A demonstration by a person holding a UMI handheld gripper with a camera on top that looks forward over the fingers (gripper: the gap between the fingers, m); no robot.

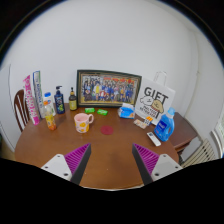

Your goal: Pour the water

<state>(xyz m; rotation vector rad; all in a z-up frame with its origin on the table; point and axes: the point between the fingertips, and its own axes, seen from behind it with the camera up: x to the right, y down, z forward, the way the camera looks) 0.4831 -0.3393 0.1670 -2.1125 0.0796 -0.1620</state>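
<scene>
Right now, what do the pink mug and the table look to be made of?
The pink mug looks like glossy plastic or glazed ceramic; its even colour leaves that open. The table looks like smooth brown wood or wood veneer. The gripper is open, well short of both.

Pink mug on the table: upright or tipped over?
Upright. The pink mug stands on its base on the round table, mouth facing up, handle to the side, well beyond the open gripper.

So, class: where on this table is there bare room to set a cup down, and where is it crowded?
Bare: the table between the pink mug and the open claw. Crowded: bottles at one end, the blue jug and gift bag at the other.
</scene>
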